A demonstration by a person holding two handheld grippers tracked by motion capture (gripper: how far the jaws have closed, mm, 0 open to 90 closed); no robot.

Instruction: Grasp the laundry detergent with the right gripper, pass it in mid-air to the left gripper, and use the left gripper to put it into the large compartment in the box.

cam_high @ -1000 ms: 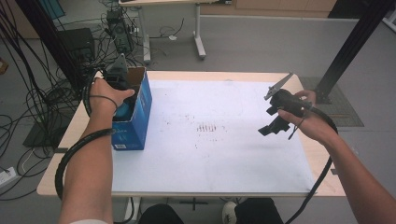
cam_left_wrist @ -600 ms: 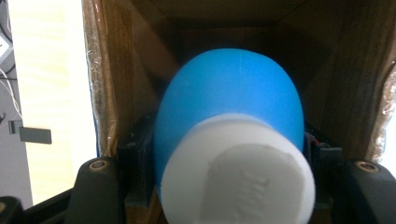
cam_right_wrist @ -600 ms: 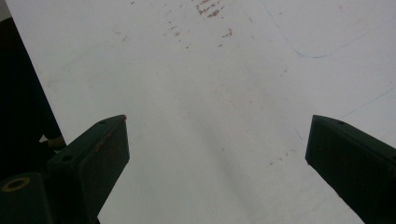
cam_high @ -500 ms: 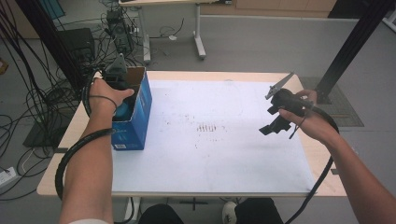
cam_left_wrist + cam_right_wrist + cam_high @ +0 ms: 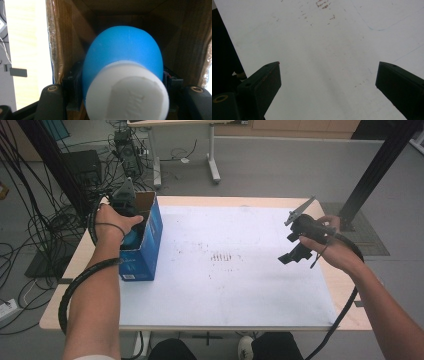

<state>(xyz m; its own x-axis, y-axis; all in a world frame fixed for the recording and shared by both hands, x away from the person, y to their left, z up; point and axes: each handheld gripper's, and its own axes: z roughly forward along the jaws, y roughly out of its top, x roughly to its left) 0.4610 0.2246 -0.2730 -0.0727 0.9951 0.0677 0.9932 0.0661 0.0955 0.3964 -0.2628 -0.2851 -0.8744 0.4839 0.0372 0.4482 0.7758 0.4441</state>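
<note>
No change over the last second: my left gripper [image 5: 131,222] stays clamped on the blue bottle [image 5: 122,60] inside the blue carton [image 5: 148,251]; right gripper [image 5: 328,75] jaws spread, idle.

Readable text: almost none.
I make out embossed marks on the white cap [image 5: 127,97] of the blue bottle [image 5: 123,52] in the left gripper view, blurred, maybe letters, can't read them. Blue box [image 5: 145,255] has a small pale label low on its side in the high view, too small to read. Marks on the white sheet [image 5: 225,256] are smudges, not writing.
</note>
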